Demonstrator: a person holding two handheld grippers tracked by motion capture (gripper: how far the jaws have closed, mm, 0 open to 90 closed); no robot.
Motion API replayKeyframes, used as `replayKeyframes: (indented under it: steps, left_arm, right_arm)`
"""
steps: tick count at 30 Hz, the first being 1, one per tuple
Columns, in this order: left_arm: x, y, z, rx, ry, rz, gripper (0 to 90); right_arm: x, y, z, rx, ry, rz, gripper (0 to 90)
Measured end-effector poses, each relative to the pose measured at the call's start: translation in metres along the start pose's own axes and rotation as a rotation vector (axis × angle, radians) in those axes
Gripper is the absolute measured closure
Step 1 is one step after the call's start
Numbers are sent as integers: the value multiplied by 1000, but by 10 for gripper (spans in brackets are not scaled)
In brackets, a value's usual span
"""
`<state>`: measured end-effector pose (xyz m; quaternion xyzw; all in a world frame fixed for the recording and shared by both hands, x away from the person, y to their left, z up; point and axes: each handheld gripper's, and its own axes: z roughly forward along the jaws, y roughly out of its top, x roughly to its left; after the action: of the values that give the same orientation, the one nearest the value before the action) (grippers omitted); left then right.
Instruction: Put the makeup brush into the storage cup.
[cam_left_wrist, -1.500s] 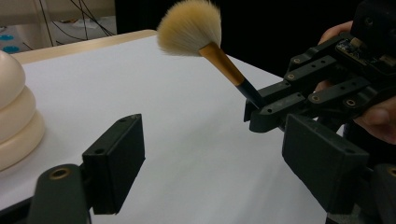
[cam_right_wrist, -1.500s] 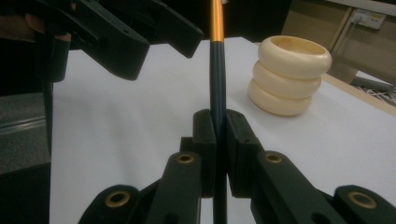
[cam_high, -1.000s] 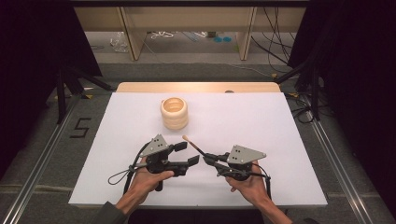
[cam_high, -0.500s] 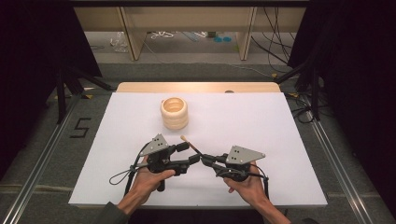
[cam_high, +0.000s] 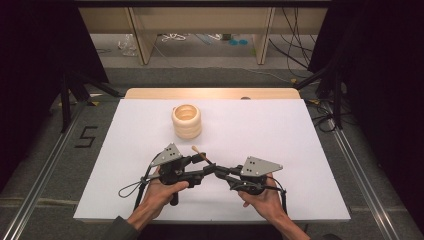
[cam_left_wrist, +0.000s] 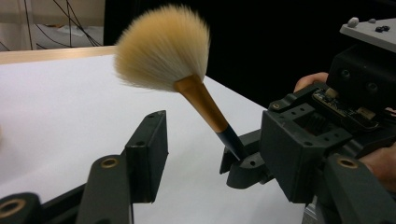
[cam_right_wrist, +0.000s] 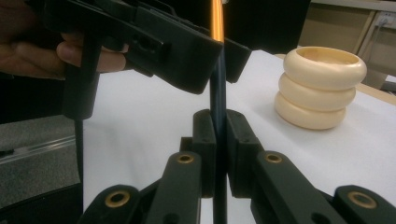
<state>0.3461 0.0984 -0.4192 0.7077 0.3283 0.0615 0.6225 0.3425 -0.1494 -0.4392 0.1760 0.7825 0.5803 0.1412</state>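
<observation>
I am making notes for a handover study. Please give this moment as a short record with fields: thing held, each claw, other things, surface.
thing held: makeup brush with tan bristles, gold ferrule and dark handle
right claw: shut on the brush handle
left claw: open, jaws have just been closing around the brush, pads not yet on it
other things: cream ribbed holder of three stacked rings, standing apart
surface: white table sheet

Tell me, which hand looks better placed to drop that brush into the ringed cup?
Probably the right. The right gripper already clamps the brush by its dark handle, while the left gripper, whose jaws have just been closing, is open around it. The cup stands just beyond.
</observation>
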Motion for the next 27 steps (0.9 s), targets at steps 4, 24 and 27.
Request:
replayKeyframes:
  steps: [4,24,27]
  left_arm:
    - [1,0,0,-4,-8,1,450]
    - [1,1,1,-18,-26,-22,543]
    - [1,1,1,-17,-38,-8,555]
  right_arm:
    - [0,0,0,-6,1,1,844]
    - [2,1,2,-27,9,-6,844]
    - [3,1,2,-32,5,-5,844]
